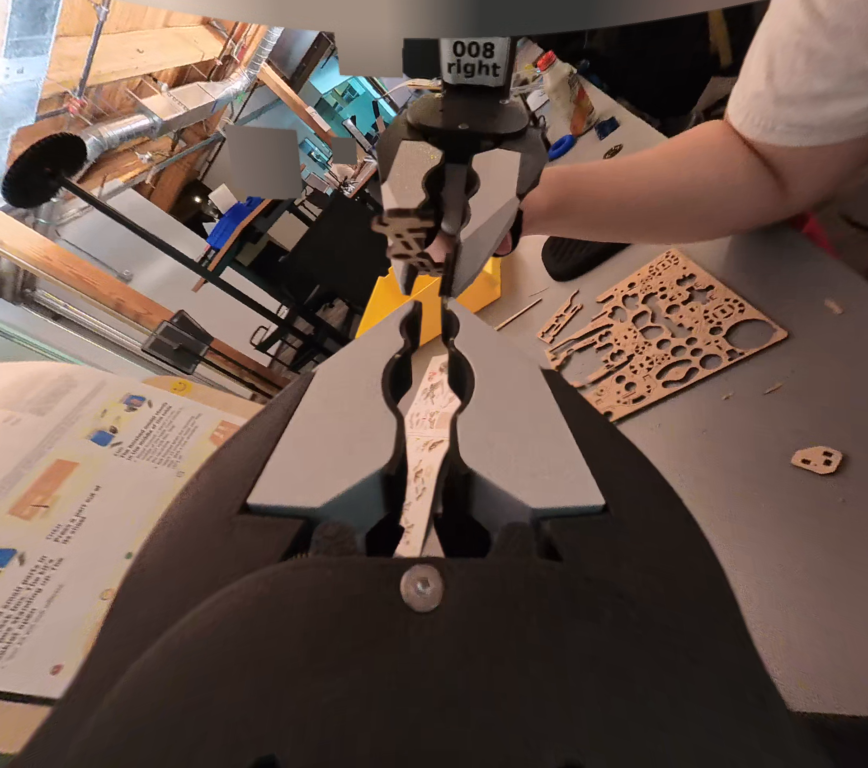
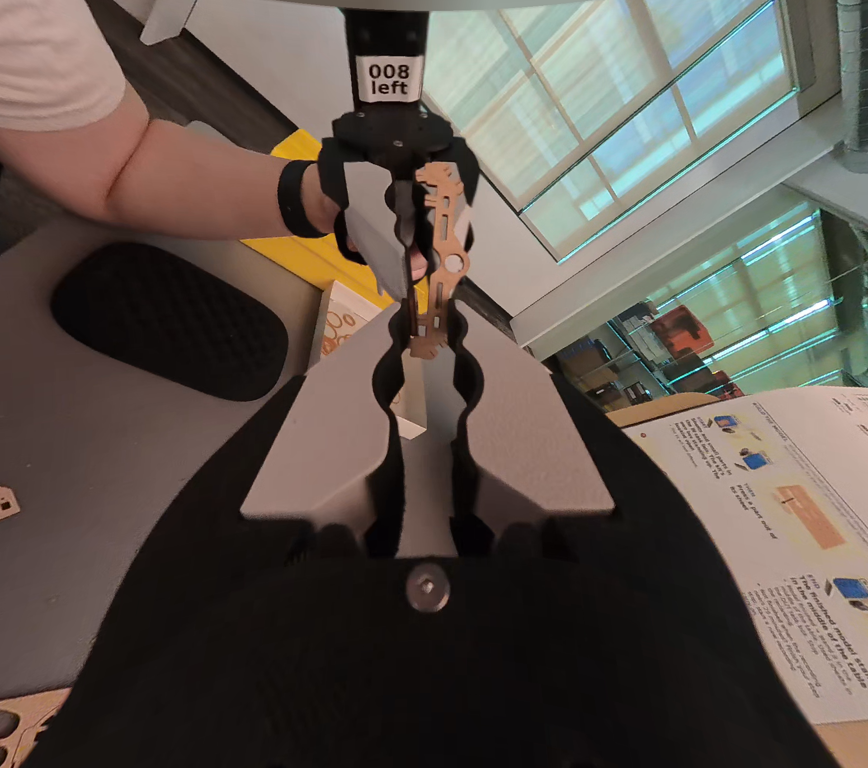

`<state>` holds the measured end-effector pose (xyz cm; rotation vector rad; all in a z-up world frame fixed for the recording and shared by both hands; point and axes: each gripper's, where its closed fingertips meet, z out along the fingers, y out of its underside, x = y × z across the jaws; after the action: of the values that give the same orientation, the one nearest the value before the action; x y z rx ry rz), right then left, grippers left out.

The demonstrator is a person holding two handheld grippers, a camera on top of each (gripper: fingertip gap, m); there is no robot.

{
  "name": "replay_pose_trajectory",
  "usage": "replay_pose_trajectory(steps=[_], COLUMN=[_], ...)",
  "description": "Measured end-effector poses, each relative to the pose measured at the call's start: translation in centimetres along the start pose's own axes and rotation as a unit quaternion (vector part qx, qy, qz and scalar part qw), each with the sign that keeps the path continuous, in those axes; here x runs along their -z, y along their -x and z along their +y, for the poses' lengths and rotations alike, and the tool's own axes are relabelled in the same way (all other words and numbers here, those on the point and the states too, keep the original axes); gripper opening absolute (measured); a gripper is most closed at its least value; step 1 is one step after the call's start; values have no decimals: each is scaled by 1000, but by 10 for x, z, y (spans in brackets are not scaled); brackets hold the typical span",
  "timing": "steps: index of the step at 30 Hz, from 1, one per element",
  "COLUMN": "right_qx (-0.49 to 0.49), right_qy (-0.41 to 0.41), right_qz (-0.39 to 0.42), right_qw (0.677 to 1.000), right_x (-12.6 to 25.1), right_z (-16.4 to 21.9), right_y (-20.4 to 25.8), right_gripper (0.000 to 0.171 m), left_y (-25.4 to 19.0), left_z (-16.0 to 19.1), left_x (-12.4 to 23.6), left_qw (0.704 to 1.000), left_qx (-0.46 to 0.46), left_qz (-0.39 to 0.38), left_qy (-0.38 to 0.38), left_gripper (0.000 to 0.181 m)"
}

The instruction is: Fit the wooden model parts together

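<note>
Above grey table (image 1: 704,487), wooden strip (image 2: 441,257) between both fingers.

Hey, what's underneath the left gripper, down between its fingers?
A narrow printed paper strip with small drawings shows through the gap. The fingers of the left gripper cover its sides and ends, so its full outline and what it rests on are hidden.

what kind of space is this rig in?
Likely a workshop or lab: exposed ceiling ducting, storage shelving, and a grey worktable carrying a laser-cut wooden sheet and an instruction sheet.
</note>
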<state>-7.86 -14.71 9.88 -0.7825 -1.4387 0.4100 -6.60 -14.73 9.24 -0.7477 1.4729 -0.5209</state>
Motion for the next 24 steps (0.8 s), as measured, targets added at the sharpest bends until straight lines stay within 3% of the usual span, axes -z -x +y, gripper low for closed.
replay_pose_trajectory(steps=[9,14,24], right_qx=[27,39,46], right_qy=[-6,31,85], right_qz=[-23,-11,15], right_qw=[999,999,995], right_x=[2,0,-2], right_z=[0,12,21], right_y=[9,7,0], right_gripper=[14,14,14], left_y=[-13,-6,-3], left_z=[1,-2,0], left_x=[0,3,-8], left_qw=[999,1000,1000], left_qx=[-28,1,6], left_qz=[28,19,-3], left_qy=[16,14,10], left_gripper=[5,29,28])
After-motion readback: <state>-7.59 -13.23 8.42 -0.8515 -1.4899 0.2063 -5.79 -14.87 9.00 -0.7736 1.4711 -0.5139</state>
